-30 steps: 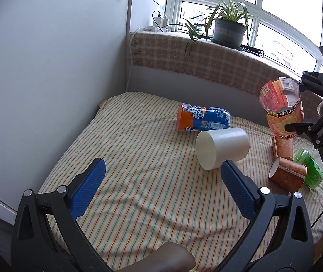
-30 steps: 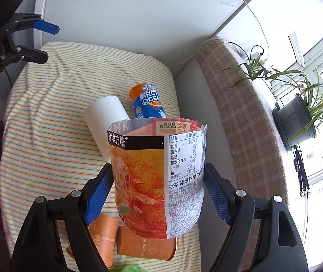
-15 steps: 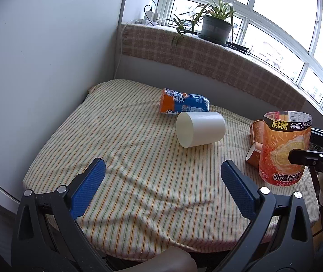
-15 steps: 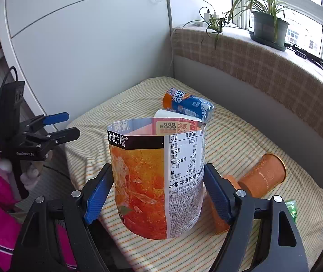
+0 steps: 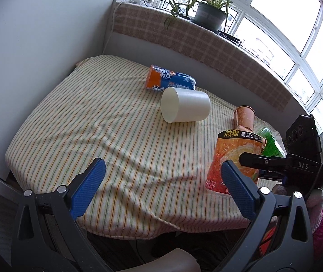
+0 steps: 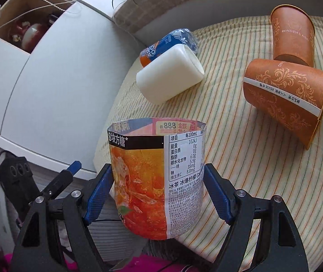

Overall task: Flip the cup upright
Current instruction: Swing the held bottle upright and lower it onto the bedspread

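My right gripper (image 6: 158, 190) is shut on an orange iced-tea cup (image 6: 156, 176), cut from a bottle, open end up. In the left wrist view this cup (image 5: 236, 158) stands upright at the near right edge of the striped table (image 5: 116, 136), its base at or just above the cloth. My left gripper (image 5: 161, 188) is open and empty, above the table's front edge. A white cup (image 5: 185, 107) lies on its side mid-table; it also shows in the right wrist view (image 6: 168, 74).
An orange-and-blue cut bottle (image 5: 168, 80) lies on its side behind the white cup. Two brown paper cups (image 6: 286, 97) lie on their sides at the right, with a green bottle (image 5: 271, 142) beside them. A white wall stands left. A plant pot (image 5: 209, 18) sits on the window ledge.
My right gripper has lowered the orange cup toward the table's near right edge and tilted down. My left gripper has pulled back and its view has swung right; it stays open.
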